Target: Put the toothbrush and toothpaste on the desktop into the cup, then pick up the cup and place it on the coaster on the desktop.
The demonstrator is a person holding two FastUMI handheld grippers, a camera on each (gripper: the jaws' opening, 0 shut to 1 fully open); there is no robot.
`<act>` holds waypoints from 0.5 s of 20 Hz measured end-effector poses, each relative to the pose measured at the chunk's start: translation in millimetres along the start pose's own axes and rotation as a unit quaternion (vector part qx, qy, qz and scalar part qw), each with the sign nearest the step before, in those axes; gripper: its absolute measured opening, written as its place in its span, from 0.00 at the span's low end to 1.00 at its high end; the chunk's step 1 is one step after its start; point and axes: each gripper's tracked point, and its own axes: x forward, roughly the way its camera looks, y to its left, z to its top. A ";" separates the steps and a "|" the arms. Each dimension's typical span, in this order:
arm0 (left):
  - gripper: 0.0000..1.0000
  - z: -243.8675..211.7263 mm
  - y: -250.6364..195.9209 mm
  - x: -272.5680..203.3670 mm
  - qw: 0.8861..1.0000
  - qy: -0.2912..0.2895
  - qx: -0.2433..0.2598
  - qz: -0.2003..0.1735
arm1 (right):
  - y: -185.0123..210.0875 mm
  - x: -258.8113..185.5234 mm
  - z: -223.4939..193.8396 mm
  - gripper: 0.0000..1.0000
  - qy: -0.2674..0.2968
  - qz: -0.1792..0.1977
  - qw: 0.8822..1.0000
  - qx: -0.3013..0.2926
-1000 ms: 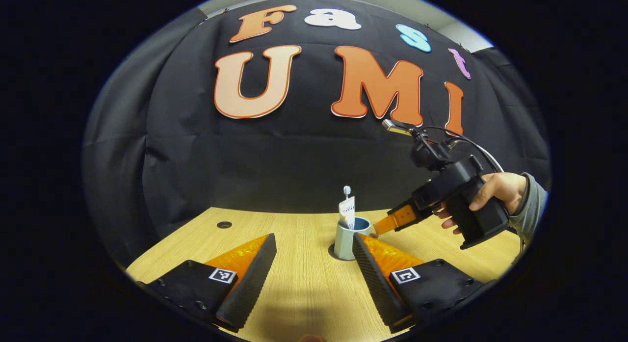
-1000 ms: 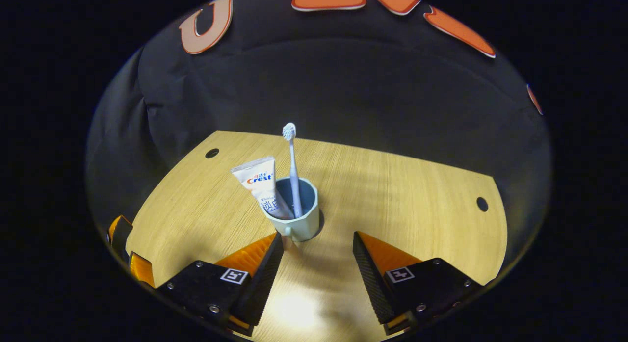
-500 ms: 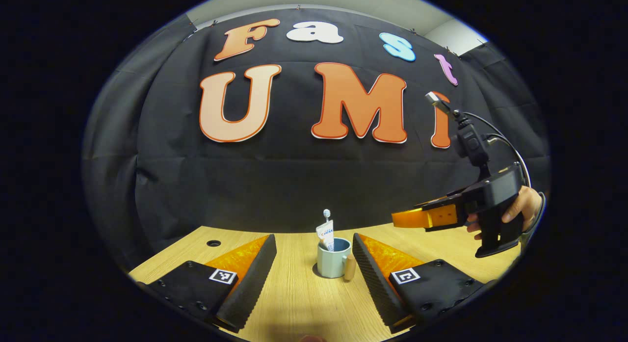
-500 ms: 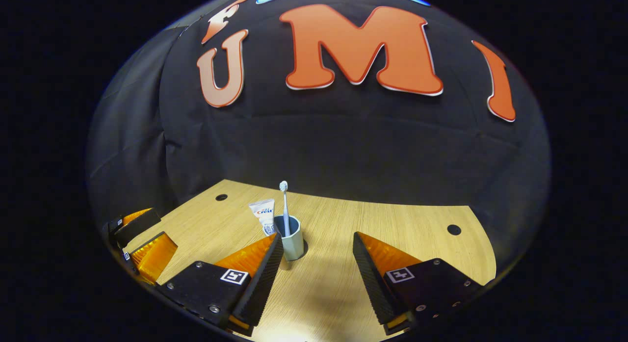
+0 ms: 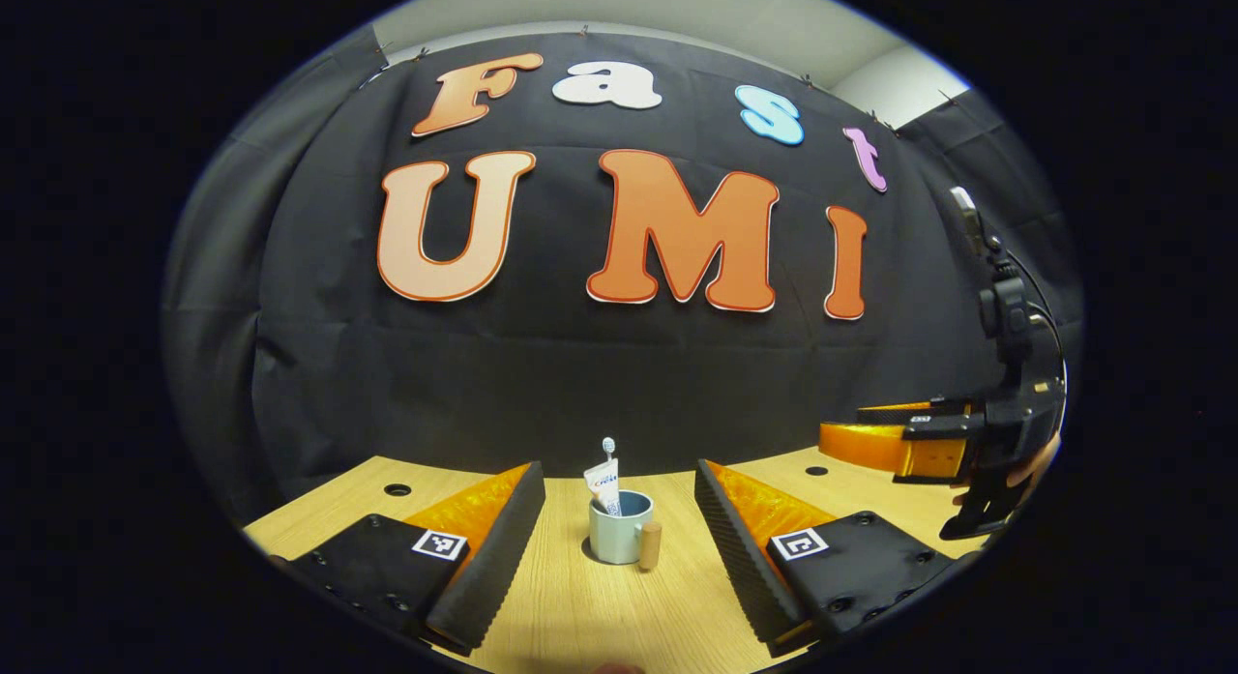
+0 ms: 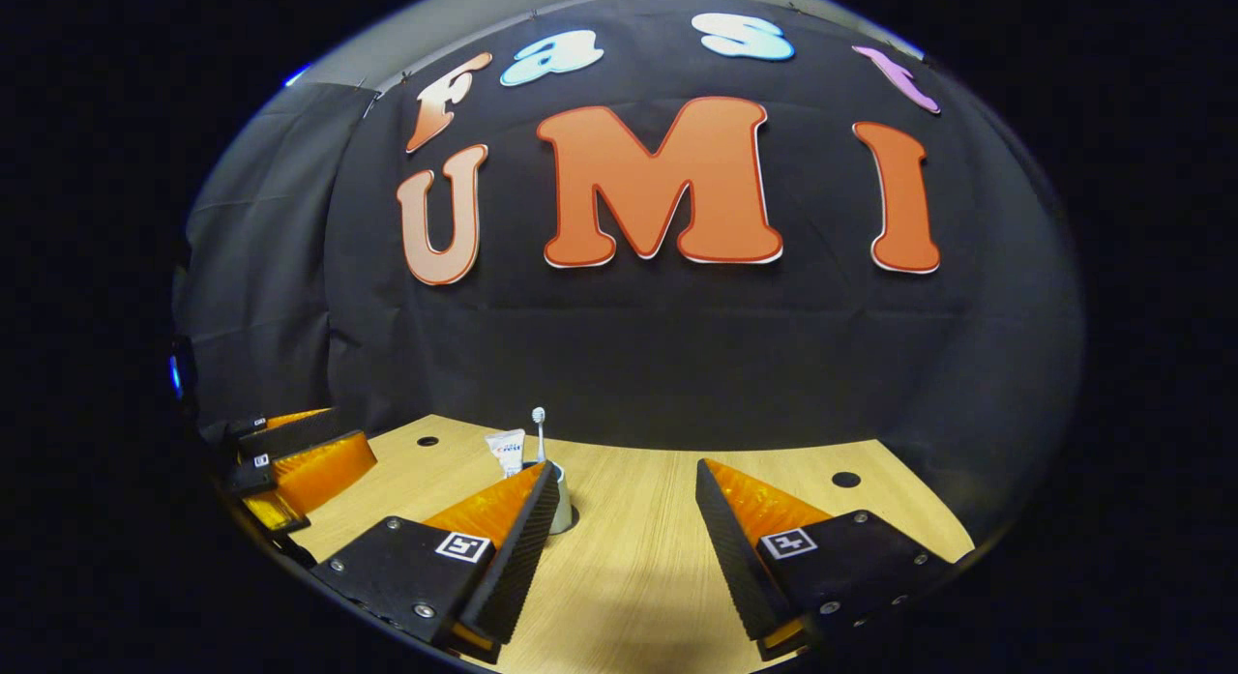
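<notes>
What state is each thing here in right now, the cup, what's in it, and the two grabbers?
Cup: upright on the table, held by nothing.
Toothbrush: standing in the cup, head up.
Toothpaste: in the cup, leaning.
Left gripper: open, off the cup.
Right gripper: open, off the cup.

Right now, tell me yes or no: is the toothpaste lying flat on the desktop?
No: the toothpaste stands in the cup beside the toothbrush.
</notes>
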 end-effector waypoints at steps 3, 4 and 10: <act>0.98 3.8 1.9 -3.0 1.000 -0.008 -0.002 0.004 | -9.4 -15.8 -4.4 0.86 -0.023 -0.014 1.000 -0.009; 0.98 5.9 2.7 -4.4 1.000 -0.010 0.001 0.008 | -11.4 -20.3 -6.6 0.86 -0.028 -0.016 0.999 -0.009; 0.98 7.6 -1.8 -12.1 1.000 -0.019 0.013 0.014 | -19.0 -33.5 -17.2 0.86 -0.040 -0.027 0.999 -0.017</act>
